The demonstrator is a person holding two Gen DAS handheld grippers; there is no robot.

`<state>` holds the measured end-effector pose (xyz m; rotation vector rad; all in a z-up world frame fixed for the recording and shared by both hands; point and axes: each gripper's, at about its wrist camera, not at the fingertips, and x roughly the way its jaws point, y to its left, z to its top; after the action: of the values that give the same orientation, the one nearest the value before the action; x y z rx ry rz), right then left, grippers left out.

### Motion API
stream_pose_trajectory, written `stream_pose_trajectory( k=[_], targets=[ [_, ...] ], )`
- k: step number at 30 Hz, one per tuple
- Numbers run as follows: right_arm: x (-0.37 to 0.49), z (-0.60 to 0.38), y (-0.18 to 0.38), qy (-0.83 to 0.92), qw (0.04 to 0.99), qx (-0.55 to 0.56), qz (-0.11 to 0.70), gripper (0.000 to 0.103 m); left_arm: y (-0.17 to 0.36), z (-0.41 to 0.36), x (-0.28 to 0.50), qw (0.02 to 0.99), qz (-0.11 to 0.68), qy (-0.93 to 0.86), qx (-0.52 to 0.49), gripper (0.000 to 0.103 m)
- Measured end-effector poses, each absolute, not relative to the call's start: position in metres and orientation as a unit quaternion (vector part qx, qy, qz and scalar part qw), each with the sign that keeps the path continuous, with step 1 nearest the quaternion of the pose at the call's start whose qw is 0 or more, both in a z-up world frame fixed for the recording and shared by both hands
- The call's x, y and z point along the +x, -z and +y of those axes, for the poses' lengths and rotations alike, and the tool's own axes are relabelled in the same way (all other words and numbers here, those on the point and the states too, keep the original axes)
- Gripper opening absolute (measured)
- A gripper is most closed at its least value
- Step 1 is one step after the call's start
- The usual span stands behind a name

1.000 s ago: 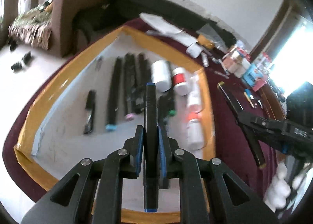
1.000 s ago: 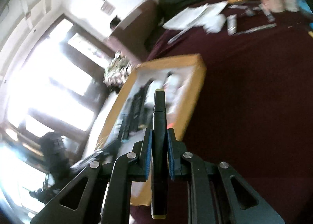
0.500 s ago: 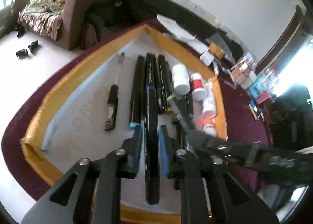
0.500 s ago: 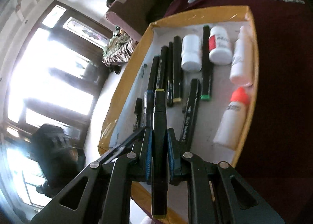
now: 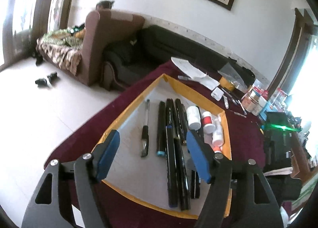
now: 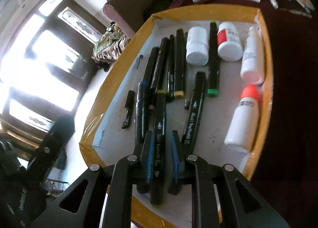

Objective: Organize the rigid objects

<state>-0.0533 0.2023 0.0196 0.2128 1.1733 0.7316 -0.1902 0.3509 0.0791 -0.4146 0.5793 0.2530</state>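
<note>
Inside the yellow-rimmed tray, black markers lie lengthwise in a row, with bottles kept to the right. The left gripper hangs spread wide and empty above the blue-tipped marker; the right gripper pinches 1 black marker, low beside that marker, probably to lay it parallel.

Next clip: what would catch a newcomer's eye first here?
The yellow-taped tray crowded with black markers in rows, white bottles along its right side, one orange-capped. The right gripper straddles a marker lying in the tray; the left gripper hangs wide open above.
</note>
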Motion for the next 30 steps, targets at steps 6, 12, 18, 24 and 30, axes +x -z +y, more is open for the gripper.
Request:
stream_pose_trajectory(
  k=[6,12,18,24,30],
  targets=[
    [-0.075,0.172,-0.061,-0.319,0.835,0.037,0.447,0.027,-0.117,0.319,-0.225,0.954,0.159,-0.223,-0.123,0.091],
    [-0.125,0.128,-0.105,-0.228,0.94,-0.011,0.253,0.1,-0.138,0.294,-0.238,0.963,0.113,-0.197,-0.146,0.103],
    [-0.132,0.119,-0.101,-0.188,0.952,-0.011,0.244,0.101,-0.114,0.284,-0.203,0.949,0.205,-0.191,-0.145,0.103],
    [-0.15,0.117,-0.086,-0.173,0.957,-0.067,0.222,0.101,-0.106,0.266,-0.195,0.935,0.242,-0.239,-0.099,0.103],
    [-0.154,0.122,-0.079,-0.176,0.952,-0.099,0.231,0.101,-0.096,0.256,-0.193,0.927,0.274,-0.241,-0.086,0.103]
  ],
)
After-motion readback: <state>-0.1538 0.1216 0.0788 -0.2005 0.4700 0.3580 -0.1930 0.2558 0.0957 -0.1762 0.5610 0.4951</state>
